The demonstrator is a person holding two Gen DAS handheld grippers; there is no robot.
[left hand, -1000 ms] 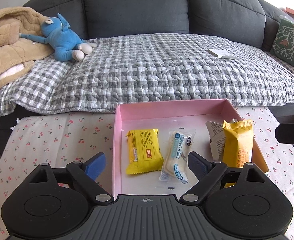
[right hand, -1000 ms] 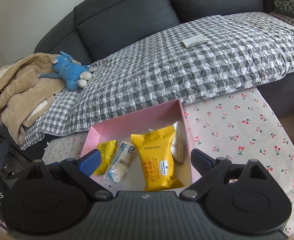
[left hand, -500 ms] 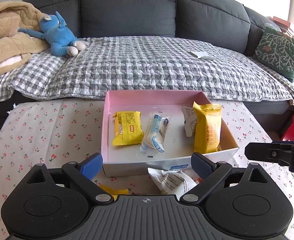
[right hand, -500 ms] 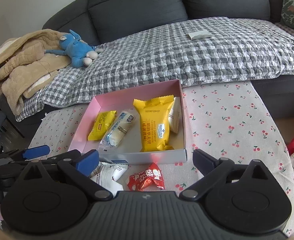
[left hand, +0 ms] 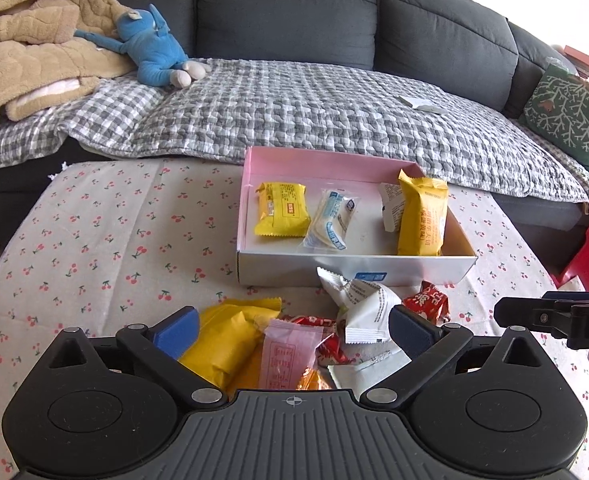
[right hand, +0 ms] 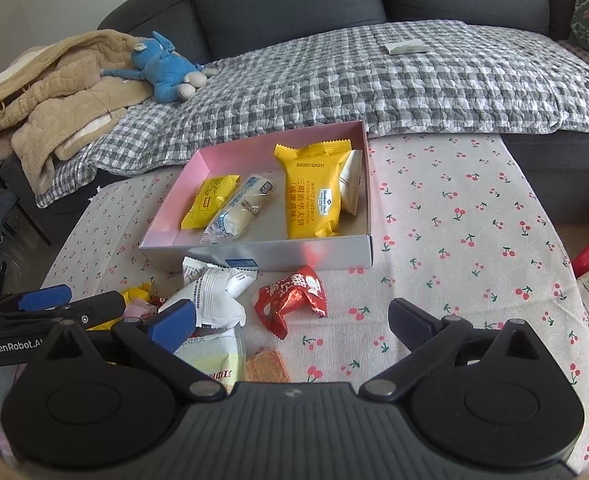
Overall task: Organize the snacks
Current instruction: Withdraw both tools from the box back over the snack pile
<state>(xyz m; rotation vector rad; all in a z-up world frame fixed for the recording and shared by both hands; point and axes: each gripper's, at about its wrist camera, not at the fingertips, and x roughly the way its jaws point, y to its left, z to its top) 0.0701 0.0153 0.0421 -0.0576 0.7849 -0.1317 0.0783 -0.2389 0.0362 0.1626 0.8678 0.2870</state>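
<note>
Both my grippers, left and right, have just been opening and now gape wide, gripping nothing. Loose snacks lie low in frame between my left jaws. The box sits mid-frame, four packets inside.

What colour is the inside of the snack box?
Pink; the box shows its pink inner walls best in the right wrist view.

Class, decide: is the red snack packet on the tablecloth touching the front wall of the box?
Apart. The right wrist view shows cherry-print cloth between the red snack packet and the box front wall.
</note>
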